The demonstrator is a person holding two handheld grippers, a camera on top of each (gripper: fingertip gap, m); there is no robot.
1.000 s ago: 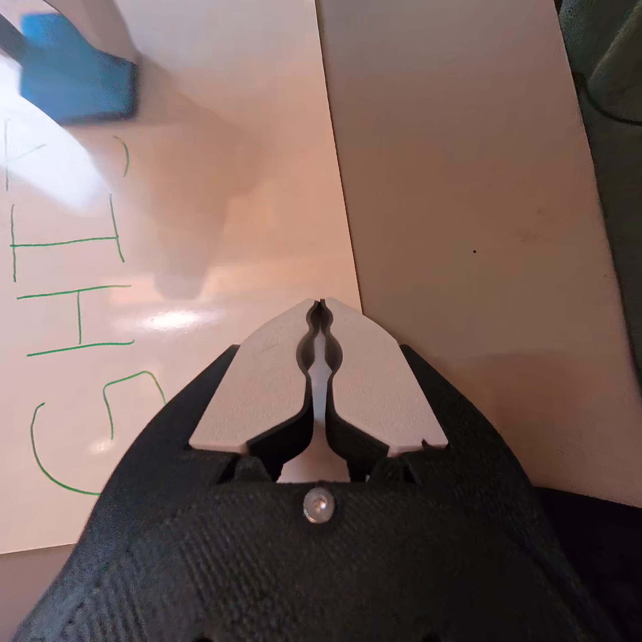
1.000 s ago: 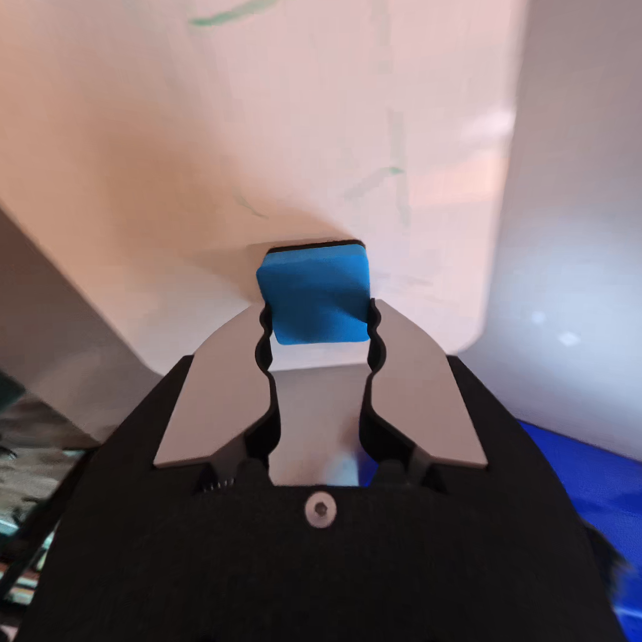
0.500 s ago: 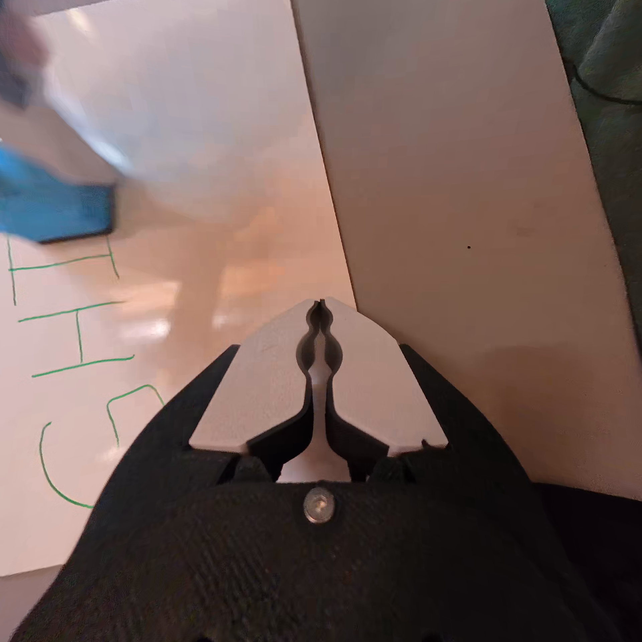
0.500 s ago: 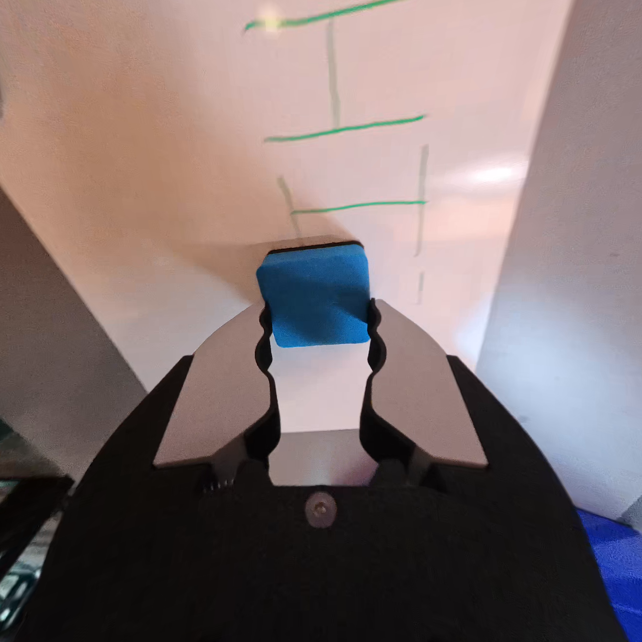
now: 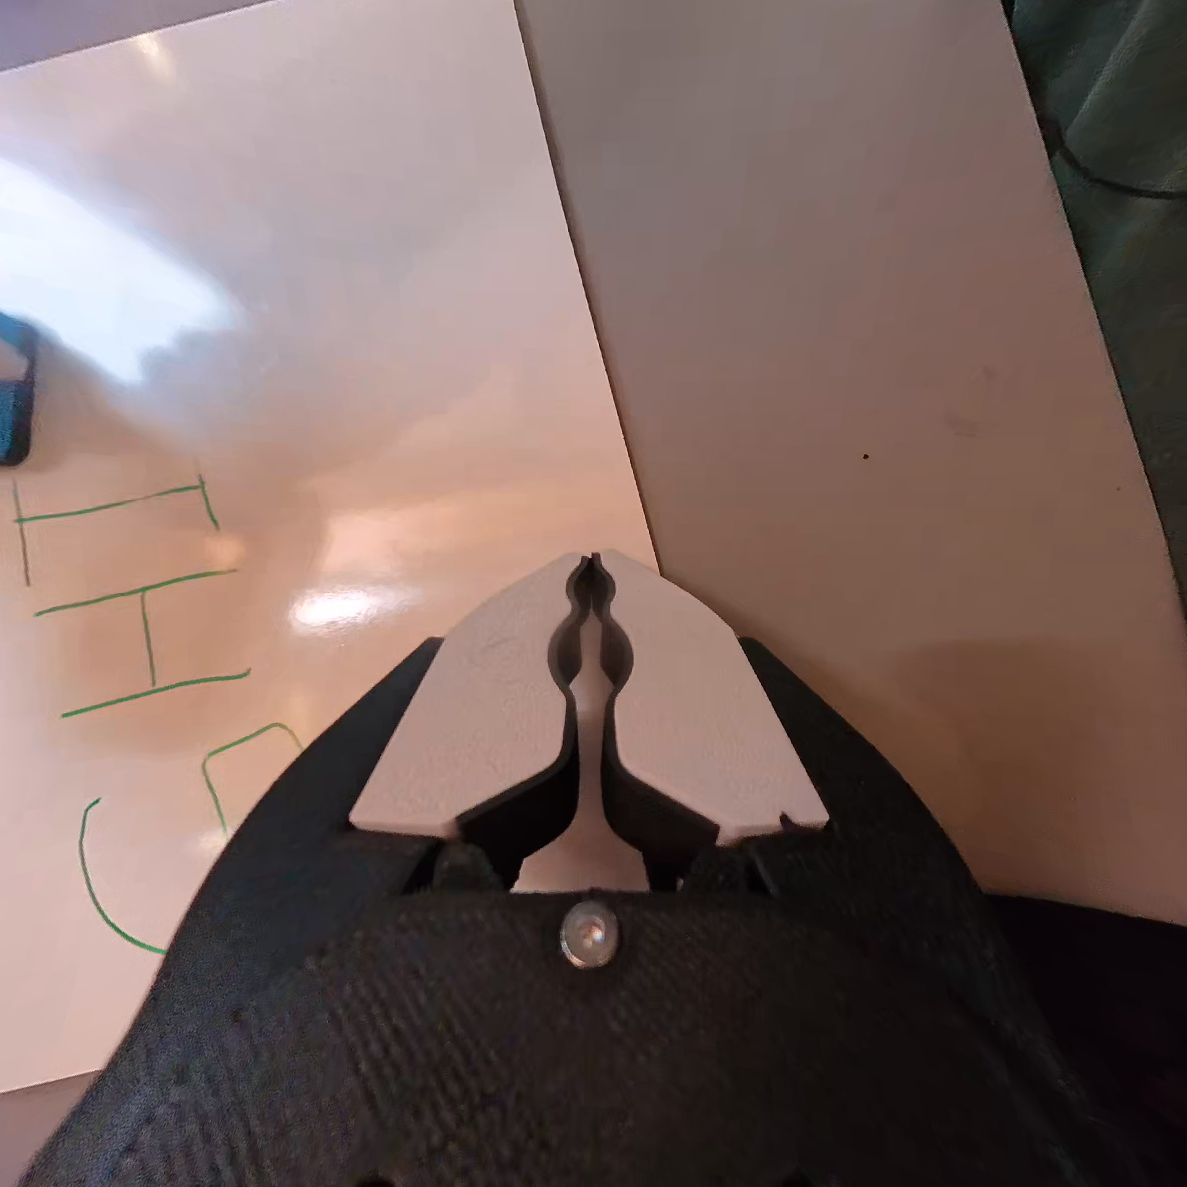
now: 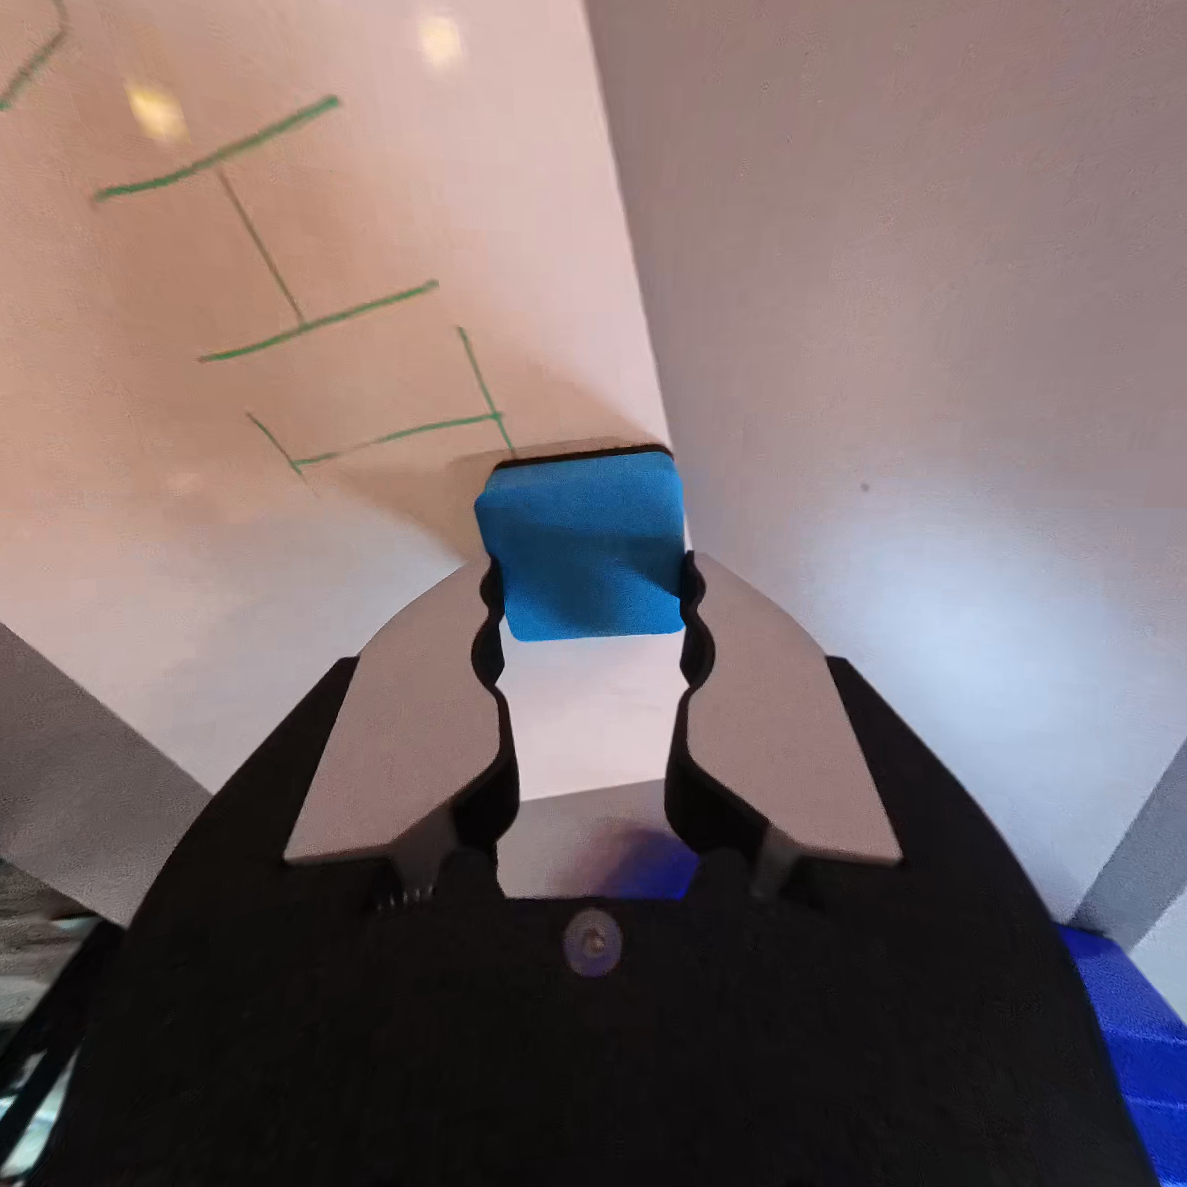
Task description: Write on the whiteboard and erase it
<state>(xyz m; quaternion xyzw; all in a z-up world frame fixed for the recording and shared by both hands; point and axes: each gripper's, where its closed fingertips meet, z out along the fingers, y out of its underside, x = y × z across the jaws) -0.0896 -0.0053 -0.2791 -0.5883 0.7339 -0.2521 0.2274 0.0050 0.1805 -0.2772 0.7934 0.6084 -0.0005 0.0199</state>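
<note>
I am looking down the right hand-held gripper (image 6: 588, 578), whose two pale fingers (image 6: 417, 706) are standing a fair way apart and pinching a blue eraser (image 6: 581, 546) between their tips, one finger on each side of the block. The eraser is pressing flat against the whiteboard (image 6: 321, 578), right at the board's edge where it is meeting the grey bench (image 6: 899, 321). Just beyond the eraser, green marker strokes (image 6: 321, 327) are running across the glossy board, the nearest one almost touching the eraser's far edge; farther up the board more green lines are showing, a little blurred. A blue surface (image 6: 1130, 1028) is sitting low at the right, beside the gripper body. Through the other camera, the left hand-held gripper (image 5: 592, 560) is sitting with its fingers drawn together so the tips are meeting, and nothing is between them. Its tips are hovering over the whiteboard's (image 5: 353, 289) right edge, where the bench (image 5: 835, 321) is beginning. To the left of it the green strokes (image 5: 148, 636) are lying on the board, the nearest ones partly hidden behind the gripper's black body. Farther off, at the left border, a blurred bit of the eraser (image 5: 13, 398) is showing on the board above the strokes. Dark green cloth (image 5: 1130, 160) is lying past the bench at the far right.
</note>
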